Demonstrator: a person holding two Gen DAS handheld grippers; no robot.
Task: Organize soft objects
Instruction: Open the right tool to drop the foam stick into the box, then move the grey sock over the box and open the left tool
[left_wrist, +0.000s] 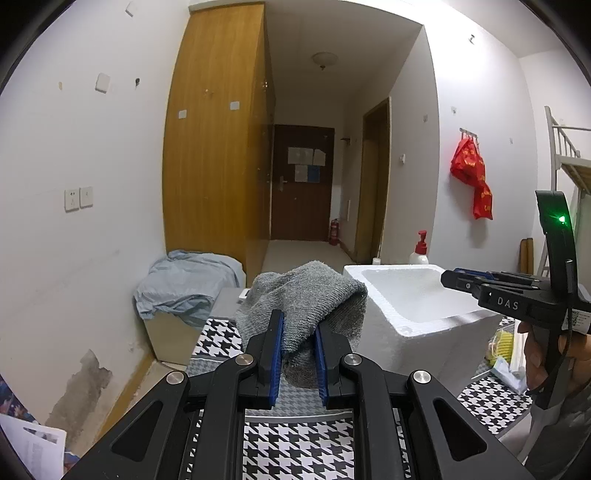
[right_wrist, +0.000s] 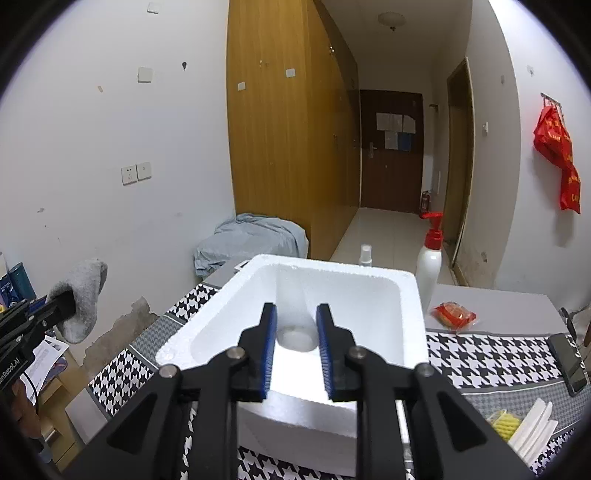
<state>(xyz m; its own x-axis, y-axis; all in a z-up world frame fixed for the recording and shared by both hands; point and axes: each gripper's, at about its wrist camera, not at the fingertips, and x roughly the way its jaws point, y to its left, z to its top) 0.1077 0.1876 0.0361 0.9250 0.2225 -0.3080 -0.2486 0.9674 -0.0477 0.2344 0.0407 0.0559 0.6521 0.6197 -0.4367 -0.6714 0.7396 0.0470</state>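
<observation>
A grey knitted sock (left_wrist: 306, 295) bunches between the blue pads of my left gripper (left_wrist: 298, 325), which is shut on it and holds it above the houndstooth cloth, left of the white foam box (left_wrist: 436, 321). The right wrist view shows the same sock (right_wrist: 83, 295) hanging from the left gripper (right_wrist: 68, 301) at the far left. My right gripper (right_wrist: 296, 308) hovers over the foam box (right_wrist: 410, 317), jaws apart, pads touching nothing. A pale rounded thing (right_wrist: 295, 338) lies inside the box below the gap; I cannot tell what it is. The right gripper (left_wrist: 448, 278) reaches over the box's right rim.
Behind the box stand a white pump bottle (right_wrist: 428, 266) and a small spray bottle (right_wrist: 365, 254). A red packet (right_wrist: 454, 314), a dark phone (right_wrist: 569, 363) and a yellow item (right_wrist: 506, 422) lie on the table's right. A blue cloth (right_wrist: 255, 236) drapes a low cabinet by the wardrobe.
</observation>
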